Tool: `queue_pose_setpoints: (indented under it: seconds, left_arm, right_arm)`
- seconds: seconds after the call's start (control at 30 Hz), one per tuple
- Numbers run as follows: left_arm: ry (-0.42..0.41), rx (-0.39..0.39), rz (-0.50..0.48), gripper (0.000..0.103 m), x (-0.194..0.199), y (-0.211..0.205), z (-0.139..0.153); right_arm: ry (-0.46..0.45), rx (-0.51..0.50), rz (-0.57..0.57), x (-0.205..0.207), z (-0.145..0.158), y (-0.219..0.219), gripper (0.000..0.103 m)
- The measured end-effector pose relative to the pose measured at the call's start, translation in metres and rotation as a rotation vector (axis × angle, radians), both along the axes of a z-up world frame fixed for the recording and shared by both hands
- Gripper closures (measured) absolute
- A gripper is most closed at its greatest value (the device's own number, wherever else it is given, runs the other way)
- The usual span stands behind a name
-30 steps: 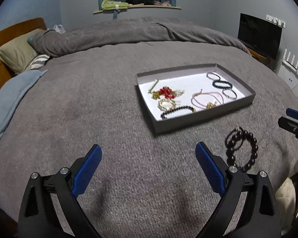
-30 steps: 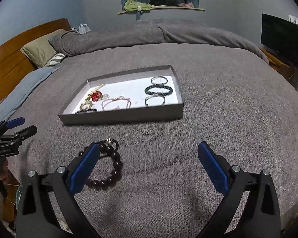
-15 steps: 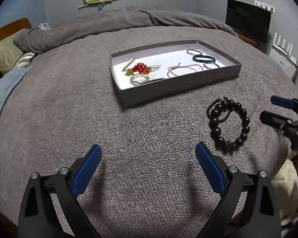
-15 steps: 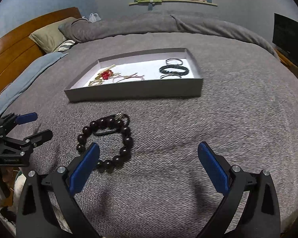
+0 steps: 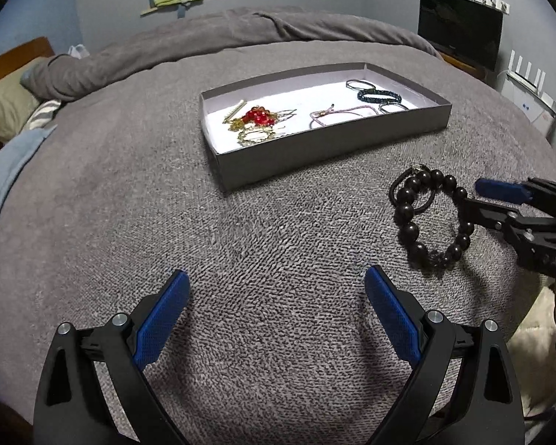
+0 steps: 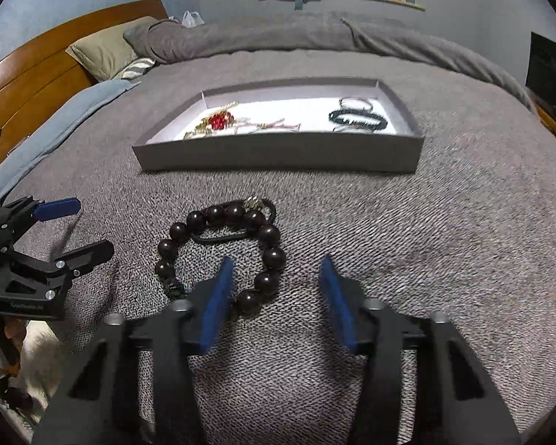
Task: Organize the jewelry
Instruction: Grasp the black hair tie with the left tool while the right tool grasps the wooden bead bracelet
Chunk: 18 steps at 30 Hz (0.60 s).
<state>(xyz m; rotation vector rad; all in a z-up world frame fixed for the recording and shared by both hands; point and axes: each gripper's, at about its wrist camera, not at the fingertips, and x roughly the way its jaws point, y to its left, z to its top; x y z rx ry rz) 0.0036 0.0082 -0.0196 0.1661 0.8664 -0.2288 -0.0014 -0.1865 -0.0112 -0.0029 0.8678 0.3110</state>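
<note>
The dark beaded bracelet (image 6: pixel 222 252) lies on the grey blanket (image 6: pixel 407 244), just in front of the grey tray (image 6: pixel 278 154) that holds the other jewelry. The right gripper (image 6: pixel 276 280) has just been closing; its jaws straddle the bracelet's near right beads without pressing them. The left gripper (image 5: pixel 274 296) hovers with jaws wide apart, nothing between them. Lettering on the left gripper's body is too blurred to read.

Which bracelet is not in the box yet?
The big dark bead bracelet. It lies on the grey blanket in front of the grey box, by the right gripper. The thinner ones lie inside the box.
</note>
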Motion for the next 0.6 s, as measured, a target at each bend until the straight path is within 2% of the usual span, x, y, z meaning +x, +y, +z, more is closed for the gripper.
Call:
queue_pose_setpoints:
  seconds: [0.1,0.2,0.37,0.6]
  left_arm:
    - [0.003,-0.005,-0.002,0.008,0.0,0.0,-0.001]
    - [0.005,-0.001,-0.008,0.008,0.0,-0.002,-0.002]
    - [0.014,-0.012,-0.02,0.009,0.003,-0.007,-0.002]
    - [0.0,-0.049,-0.078,0.009,0.011,-0.027,0.007]
  right_arm:
    - [0.021,0.004,0.003,0.004,-0.005,0.002,0.071]
    - [0.04,0.019,0.019,0.005,-0.007,0.003,0.086]
    - [0.01,0.059,0.037,-0.001,0.003,0.0,0.088]
    - [-0.062,0.105,0.01,-0.014,0.029,-0.027,0.088]
